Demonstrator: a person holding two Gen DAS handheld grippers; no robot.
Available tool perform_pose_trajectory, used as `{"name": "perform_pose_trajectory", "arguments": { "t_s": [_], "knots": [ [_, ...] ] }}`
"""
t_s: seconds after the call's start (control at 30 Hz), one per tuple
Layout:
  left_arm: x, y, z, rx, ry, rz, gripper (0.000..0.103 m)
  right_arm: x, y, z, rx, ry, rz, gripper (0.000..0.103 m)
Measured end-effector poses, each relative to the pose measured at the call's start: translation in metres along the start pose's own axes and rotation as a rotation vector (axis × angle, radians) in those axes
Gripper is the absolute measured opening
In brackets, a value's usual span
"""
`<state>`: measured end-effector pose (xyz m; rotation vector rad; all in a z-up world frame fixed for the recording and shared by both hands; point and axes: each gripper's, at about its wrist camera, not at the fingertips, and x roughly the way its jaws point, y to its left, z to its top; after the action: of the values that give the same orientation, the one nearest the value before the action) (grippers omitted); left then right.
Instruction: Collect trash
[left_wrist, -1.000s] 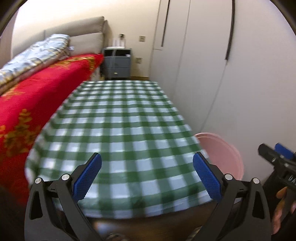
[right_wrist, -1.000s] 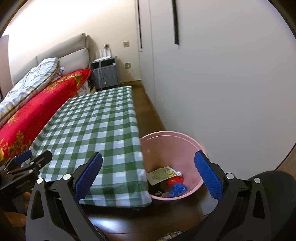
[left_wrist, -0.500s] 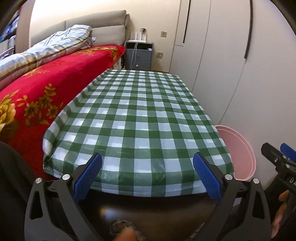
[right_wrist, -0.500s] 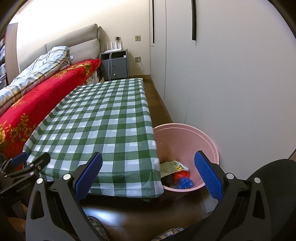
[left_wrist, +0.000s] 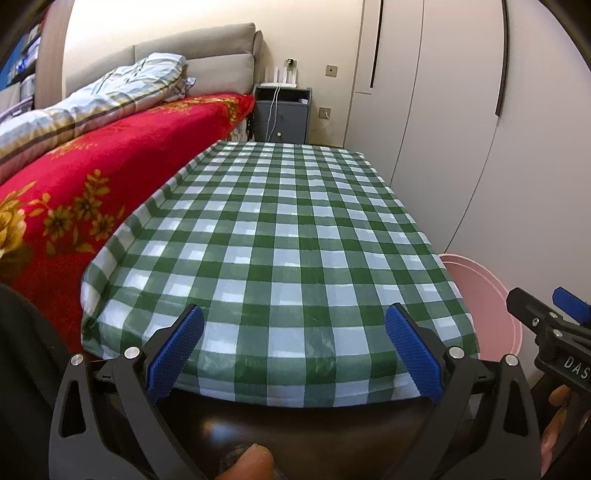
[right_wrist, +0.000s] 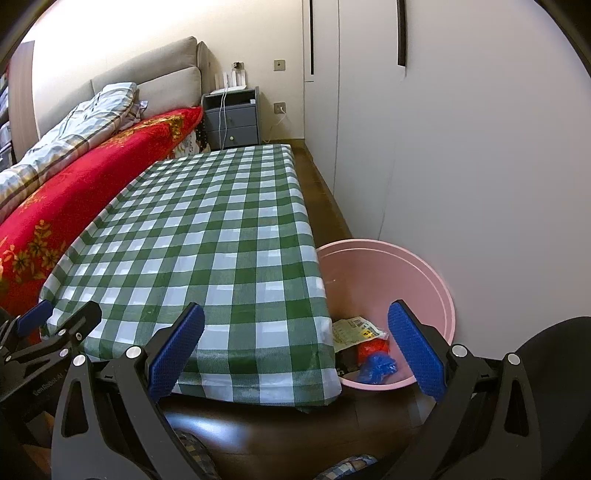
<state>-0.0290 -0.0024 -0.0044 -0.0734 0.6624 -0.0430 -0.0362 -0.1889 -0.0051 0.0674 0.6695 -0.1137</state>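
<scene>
A pink bin (right_wrist: 421, 280) stands on the floor at the table's right near corner, and its rim (left_wrist: 491, 288) shows in the left wrist view. Inside lie a yellowish wrapper (right_wrist: 356, 330), a red piece (right_wrist: 373, 347) and a blue crumpled piece (right_wrist: 376, 367). My left gripper (left_wrist: 293, 347) hangs open before the table's near edge, with nothing between its blue pads. My right gripper (right_wrist: 293, 345) is open too, empty, near the table's right corner and the bin. Each gripper shows at the edge of the other's view.
The table wears a green-and-white checked cloth (left_wrist: 280, 236). A bed with a red flowered blanket (left_wrist: 85, 181) lines its left side. A grey nightstand (left_wrist: 282, 114) stands at the far end. White wardrobe doors (right_wrist: 461, 147) run along the right. Dark wooden floor lies below.
Both grippers have pulled back and risen, so the table's near edge and the floor now show below them. Both stay open and empty.
</scene>
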Motion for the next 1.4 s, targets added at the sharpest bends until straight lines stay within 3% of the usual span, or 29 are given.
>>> {"name": "perform_pose_trajectory", "arguments": {
  "t_s": [0.3,1.4],
  "knots": [
    [0.002,-0.003,0.002,0.004,-0.031,0.008,0.095,0.0,0.001,-0.001,-0.009,-0.008,-0.01,0.098],
    [0.003,-0.011,-0.001,0.026,-0.028,-0.009,0.095,-0.002,0.001,-0.002,-0.004,-0.009,-0.011,0.098]
  ]
}}
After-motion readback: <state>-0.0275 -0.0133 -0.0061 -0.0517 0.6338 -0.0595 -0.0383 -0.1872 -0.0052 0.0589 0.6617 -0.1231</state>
